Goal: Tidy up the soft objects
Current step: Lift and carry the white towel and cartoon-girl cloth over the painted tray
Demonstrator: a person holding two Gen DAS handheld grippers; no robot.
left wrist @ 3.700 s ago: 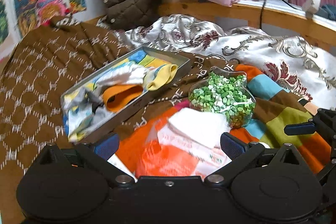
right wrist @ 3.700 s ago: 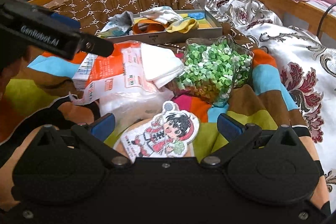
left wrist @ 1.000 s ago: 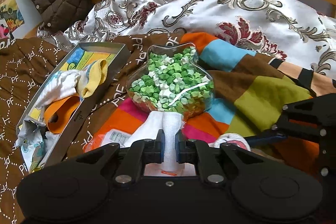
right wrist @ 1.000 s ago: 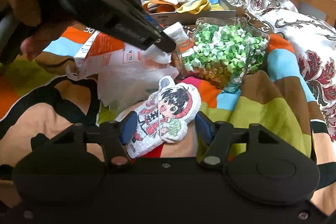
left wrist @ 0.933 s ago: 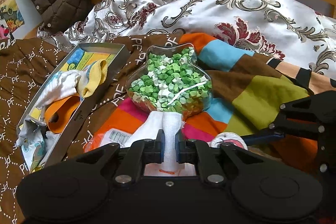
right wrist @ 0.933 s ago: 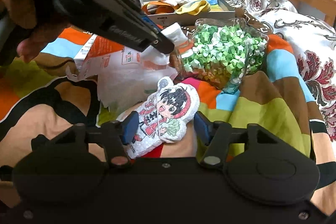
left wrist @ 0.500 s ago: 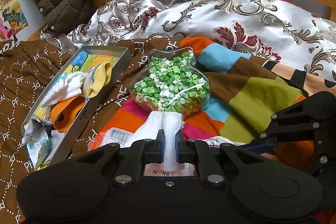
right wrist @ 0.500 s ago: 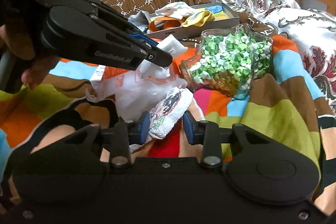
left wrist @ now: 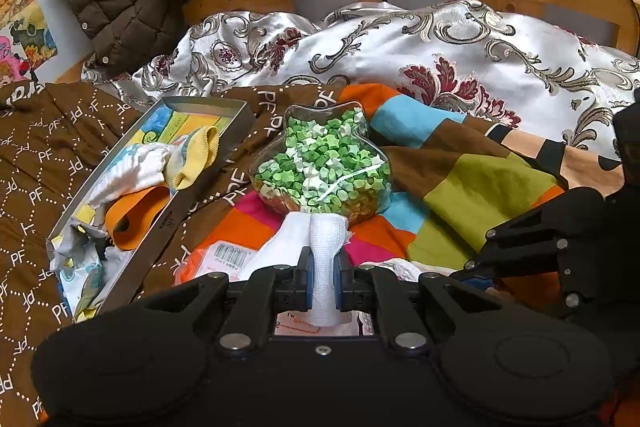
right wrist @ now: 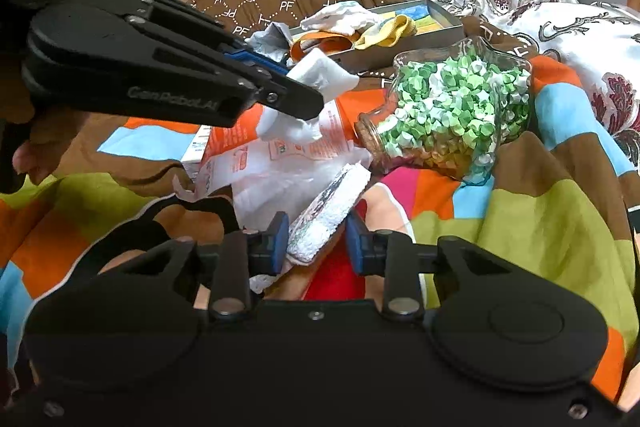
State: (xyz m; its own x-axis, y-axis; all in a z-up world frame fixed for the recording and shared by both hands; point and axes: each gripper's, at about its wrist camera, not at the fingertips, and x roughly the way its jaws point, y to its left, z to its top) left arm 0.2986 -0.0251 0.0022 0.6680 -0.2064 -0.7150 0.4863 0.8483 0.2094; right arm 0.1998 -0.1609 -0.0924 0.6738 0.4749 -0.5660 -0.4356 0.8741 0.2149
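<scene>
Left gripper (left wrist: 323, 281), jaws clamped on a white gauze roll (left wrist: 326, 247), which stands upright between the blue pads and projects toward 12 o'clock. In the right wrist view the same roll (right wrist: 320, 75) shows beyond the black fingers, lifted clear of an orange-and-white plastic bag (right wrist: 280, 155) on the bed. Right gripper (right wrist: 318, 243), jaws closing around a small flat plush keychain (right wrist: 332, 203) tilted on edge; its lower end lies against the left pad, while a gap remains at the right pad. A glass jar of green and white paper stars (left wrist: 320, 167) lies on its side on the colour-block blanket (left wrist: 480, 187), just past the gauze at 12 o'clock. A shallow metal tray (left wrist: 224, 147) at 10 o'clock holds a white sock (left wrist: 132, 171), a yellow sock (left wrist: 196, 159) and an orange one (left wrist: 136, 211). Brown patterned cloth (left wrist: 40, 167) lies at 9 o'clock; a floral satin quilt (left wrist: 440, 55) at 1 o'clock.
</scene>
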